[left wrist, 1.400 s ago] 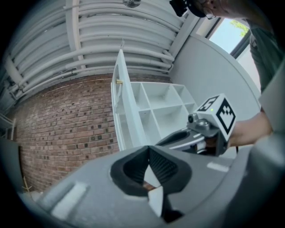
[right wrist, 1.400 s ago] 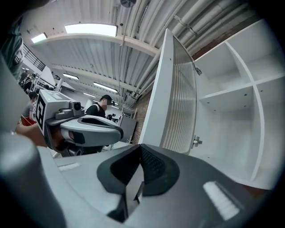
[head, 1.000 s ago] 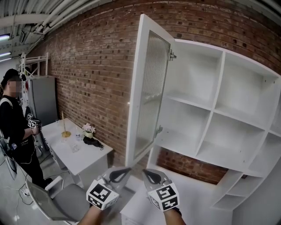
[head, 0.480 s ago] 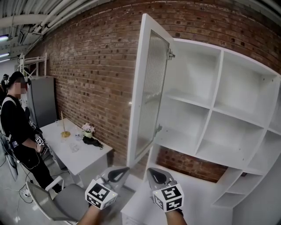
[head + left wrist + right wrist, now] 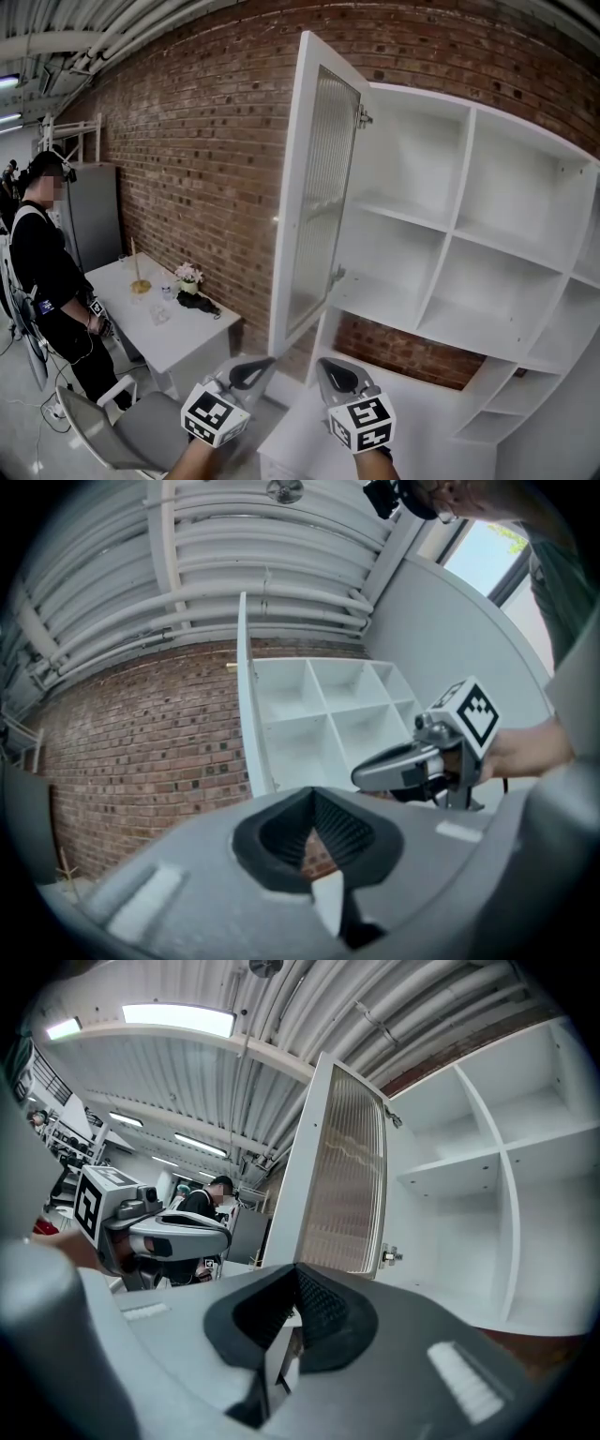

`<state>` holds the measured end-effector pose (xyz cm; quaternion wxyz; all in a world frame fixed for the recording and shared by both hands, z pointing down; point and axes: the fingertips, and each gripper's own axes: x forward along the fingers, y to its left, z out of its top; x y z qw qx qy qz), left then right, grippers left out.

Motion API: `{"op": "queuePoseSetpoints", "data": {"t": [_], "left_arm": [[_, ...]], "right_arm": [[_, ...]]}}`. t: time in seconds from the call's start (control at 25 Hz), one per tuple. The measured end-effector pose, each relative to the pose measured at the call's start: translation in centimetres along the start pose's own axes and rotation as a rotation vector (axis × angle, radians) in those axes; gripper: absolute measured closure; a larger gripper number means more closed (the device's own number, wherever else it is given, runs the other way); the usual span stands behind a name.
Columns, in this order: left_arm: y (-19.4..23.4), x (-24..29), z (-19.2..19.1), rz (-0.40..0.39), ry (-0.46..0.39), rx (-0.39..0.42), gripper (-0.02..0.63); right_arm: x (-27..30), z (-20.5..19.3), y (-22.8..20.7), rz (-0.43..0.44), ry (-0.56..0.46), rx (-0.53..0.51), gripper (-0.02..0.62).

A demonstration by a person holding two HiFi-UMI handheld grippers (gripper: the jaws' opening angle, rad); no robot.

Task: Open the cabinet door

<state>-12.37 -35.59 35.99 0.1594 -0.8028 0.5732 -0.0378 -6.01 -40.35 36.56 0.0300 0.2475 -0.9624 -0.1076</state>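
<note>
The white cabinet door [image 5: 319, 187] with a ribbed glass panel stands swung wide open on its hinges [image 5: 366, 118], edge-on to me, in front of the white shelf cabinet [image 5: 469, 262]. The door also shows in the left gripper view [image 5: 247, 714] and the right gripper view [image 5: 347, 1185]. Low in the head view, my left gripper [image 5: 251, 373] and right gripper [image 5: 336, 377] are side by side below the door's lower corner, apart from it. Both are shut with nothing between their pads. Each shows in the other's view: right gripper [image 5: 394, 766], left gripper [image 5: 178, 1227].
A brick wall runs behind the cabinet. At lower left a white table [image 5: 178, 337] carries a small flower pot [image 5: 189, 277] and a candlestick [image 5: 139, 281]. A grey chair [image 5: 131, 431] stands near my left gripper. A person in black [image 5: 47, 272] stands at far left by a grey cabinet [image 5: 94, 216].
The person at the left has stepped a little to the right and lowered the arms. My right gripper has rolled slightly; the door and left gripper have not moved.
</note>
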Motion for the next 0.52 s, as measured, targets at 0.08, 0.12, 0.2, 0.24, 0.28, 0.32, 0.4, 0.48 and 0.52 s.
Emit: {"op": "queuePoseSetpoints", "data": {"t": [0.08, 0.12, 0.2, 0.24, 0.28, 0.32, 0.4, 0.48, 0.52], "left_arm": [[-0.06, -0.11, 0.25, 0.002, -0.004, 0.002, 0.604], [-0.09, -0.15, 0.29, 0.002, -0.005, 0.002, 0.604], [-0.13, -0.16, 0.24, 0.004, -0.003, 0.002, 0.604], [-0.15, -0.12, 0.19, 0.005, -0.001, 0.002, 0.604], [-0.18, -0.1, 0.15, 0.005, 0.0, 0.002, 0.604], [-0.24, -0.09, 0.12, 0.006, 0.001, 0.002, 0.604], [-0.42, -0.13, 0.05, 0.007, 0.002, 0.001, 0.604], [-0.6, -0.21, -0.02, 0.007, 0.002, 0.0, 0.604], [-0.69, -0.25, -0.05, 0.008, 0.002, -0.001, 0.604]], "right_arm": [[-0.08, 0.0, 0.06, 0.001, 0.002, -0.002, 0.592], [-0.12, -0.03, 0.09, 0.002, 0.002, -0.002, 0.592], [-0.13, -0.09, 0.1, 0.005, 0.004, -0.002, 0.592], [-0.12, -0.13, 0.08, 0.007, 0.005, -0.002, 0.592], [-0.11, -0.19, 0.05, 0.008, 0.007, -0.001, 0.592], [-0.13, -0.29, 0.03, 0.009, 0.009, -0.001, 0.592], [-0.27, -0.48, 0.05, 0.01, 0.011, 0.001, 0.592], [-0.44, -0.61, 0.12, 0.011, 0.012, 0.002, 0.592], [-0.53, -0.66, 0.15, 0.011, 0.012, 0.002, 0.592]]}}
